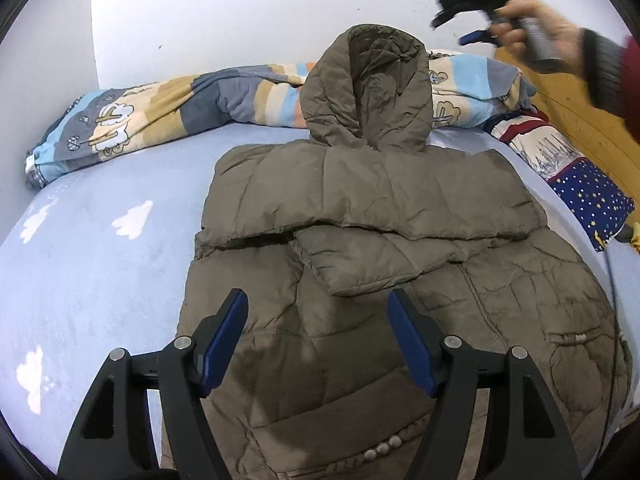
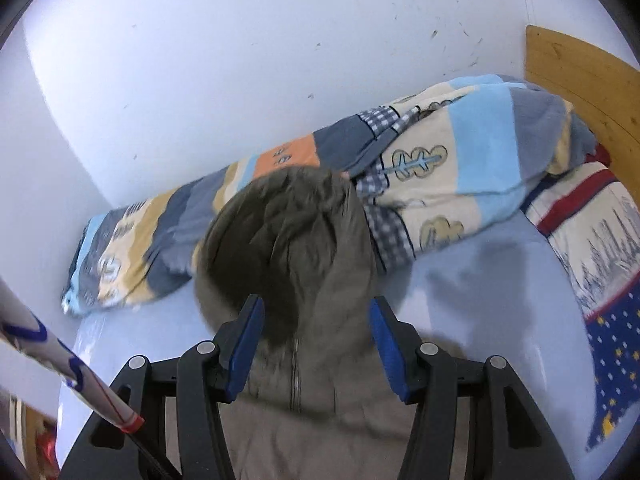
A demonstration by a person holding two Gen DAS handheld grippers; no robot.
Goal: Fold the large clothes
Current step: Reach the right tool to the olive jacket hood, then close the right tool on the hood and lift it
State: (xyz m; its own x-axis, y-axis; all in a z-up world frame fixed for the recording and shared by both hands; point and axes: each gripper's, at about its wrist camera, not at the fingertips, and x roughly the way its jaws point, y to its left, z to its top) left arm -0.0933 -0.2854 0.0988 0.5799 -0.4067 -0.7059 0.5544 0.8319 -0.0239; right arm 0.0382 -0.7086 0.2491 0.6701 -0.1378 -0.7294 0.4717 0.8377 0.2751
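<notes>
The left gripper (image 1: 318, 300) hovers with jaws apart, empty, over the olive puffer jacket (image 1: 360, 208) lying on the pale blue bed (image 1: 100, 272) — sleeves folded across. Farther off, the right gripper (image 2: 316, 308) — also spread, holding nothing — hangs above the hood (image 2: 288, 232), near the patchwork quilt (image 1: 160, 112).

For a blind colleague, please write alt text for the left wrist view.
An olive hooded puffer jacket lies on a light blue bed, sleeves folded across its chest. The left gripper hovers open above it; the right gripper is raised near the hood.
</notes>
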